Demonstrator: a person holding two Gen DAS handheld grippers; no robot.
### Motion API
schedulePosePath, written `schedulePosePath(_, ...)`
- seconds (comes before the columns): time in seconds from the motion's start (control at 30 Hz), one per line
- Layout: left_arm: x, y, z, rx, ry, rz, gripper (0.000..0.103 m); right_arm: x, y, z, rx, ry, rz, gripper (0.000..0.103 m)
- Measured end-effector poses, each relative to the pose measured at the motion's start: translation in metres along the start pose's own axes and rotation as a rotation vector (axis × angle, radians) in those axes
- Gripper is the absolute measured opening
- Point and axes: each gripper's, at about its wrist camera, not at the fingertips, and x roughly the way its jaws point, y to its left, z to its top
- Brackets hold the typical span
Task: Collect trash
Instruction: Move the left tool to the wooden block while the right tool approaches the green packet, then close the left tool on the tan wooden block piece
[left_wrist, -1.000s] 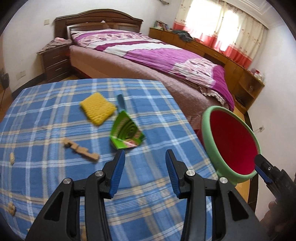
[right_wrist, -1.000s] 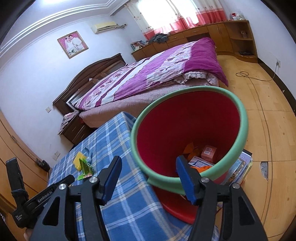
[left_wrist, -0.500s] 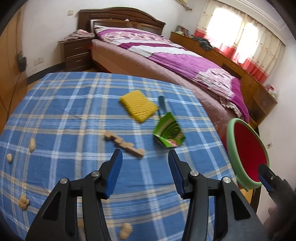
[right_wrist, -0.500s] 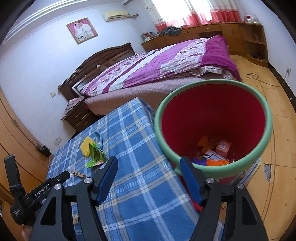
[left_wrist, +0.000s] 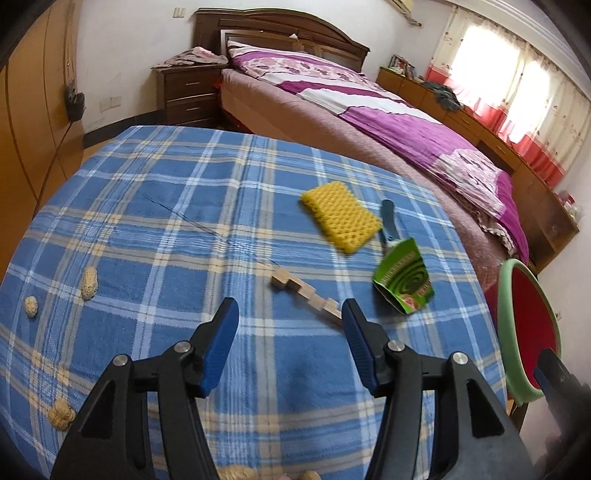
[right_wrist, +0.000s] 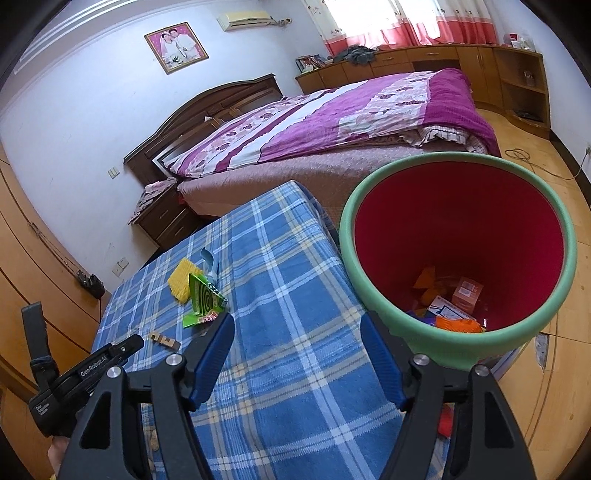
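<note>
On the blue plaid tablecloth (left_wrist: 155, 236) lie a stepped wooden piece (left_wrist: 304, 290), a green mosquito-coil box (left_wrist: 402, 282), a yellow sponge (left_wrist: 341, 216) and a blue-handled brush (left_wrist: 388, 221). Peanut shells (left_wrist: 89, 282) are scattered at the left. My left gripper (left_wrist: 290, 321) hovers just short of the wooden piece, its jaws opening with nothing between them. My right gripper (right_wrist: 297, 339) is open and empty over the table's right edge, beside the red bin with a green rim (right_wrist: 480, 343) that holds several scraps. The box (right_wrist: 203, 299) and the wooden piece (right_wrist: 164, 339) show in the right wrist view too.
A bed with a purple cover (left_wrist: 369, 103) stands behind the table, a nightstand (left_wrist: 188, 92) at its head. Low wooden cabinets (right_wrist: 461, 62) run under the window. Wood floor (right_wrist: 554, 170) with a cable lies beyond the bin, a wardrobe (left_wrist: 29, 110) at the left.
The left gripper swung left across the table and widened; the wooden piece now lies just ahead of its fingertips. The right gripper drew back from the bin's rim and opened wider.
</note>
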Motion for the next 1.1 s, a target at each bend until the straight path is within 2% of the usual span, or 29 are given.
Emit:
schedulePosePath(0.43, 0.036, -0.011, 0.006, 0.024, 0.059, 0.029, 0.058, 0.016, -0.003, 0.000, 0.007, 0.033, 0.013, 0.073)
schedulePosePath(0.7, 0.045, -0.027, 0.005, 0.144, 0.050, 0.068, 0.058, 0.017, -0.008, -0.001, 0.013, 0.037, 0.022, 0.073)
schedulePosePath(0.9, 0.044, -0.036, 0.001, 0.262, 0.067, 0.047, 0.041, 0.019, -0.009, -0.003, 0.019, 0.042, 0.029, 0.073)
schedulePosePath(0.97, 0.042, -0.039, 0.000, 0.286, 0.068, 0.047, 0.031, 0.019, -0.008, -0.003, 0.017, 0.043, 0.032, 0.073)
schedulePosePath(1.1, 0.039, -0.038, -0.002, 0.315, 0.080, 0.032, 0.030, 0.018, -0.007, -0.005, 0.014, 0.042, 0.039, 0.073)
